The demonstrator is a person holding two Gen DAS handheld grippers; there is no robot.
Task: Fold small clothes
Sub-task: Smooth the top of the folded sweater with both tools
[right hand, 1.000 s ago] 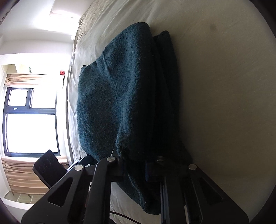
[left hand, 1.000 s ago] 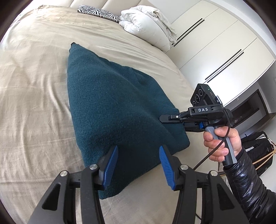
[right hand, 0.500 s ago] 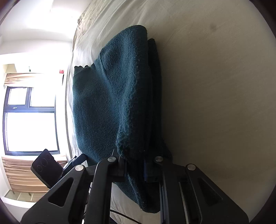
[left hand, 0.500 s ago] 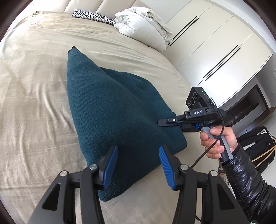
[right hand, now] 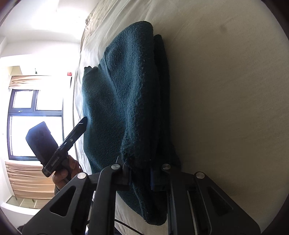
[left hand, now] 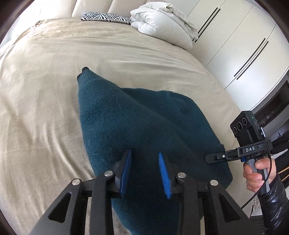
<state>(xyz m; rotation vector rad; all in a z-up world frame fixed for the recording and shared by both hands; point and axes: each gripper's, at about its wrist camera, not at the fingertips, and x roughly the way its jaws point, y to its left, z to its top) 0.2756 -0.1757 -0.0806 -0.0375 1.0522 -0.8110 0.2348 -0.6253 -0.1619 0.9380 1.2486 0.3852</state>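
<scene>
A dark teal knit sweater lies partly folded on the beige bed, one cuff pointing to the far end. My left gripper hovers over the sweater's near part. Its blue pads are closing with knit fabric showing between them, and I see no pinch. In the right wrist view the left gripper reaches the sweater's left edge. My right gripper is shut on a thick fold of the sweater, which hides its pads. From the left wrist view the right gripper sits at the sweater's right edge.
A zebra-print pillow and a bundled white duvet lie at the head of the bed. White wardrobe doors stand to the right. A bright window is behind the left hand. A black-sleeved arm holds the right gripper.
My left gripper has moved forward over the sweater and its jaws have narrowed. The right gripper has sunk a little with the sweater's fold still in it.
</scene>
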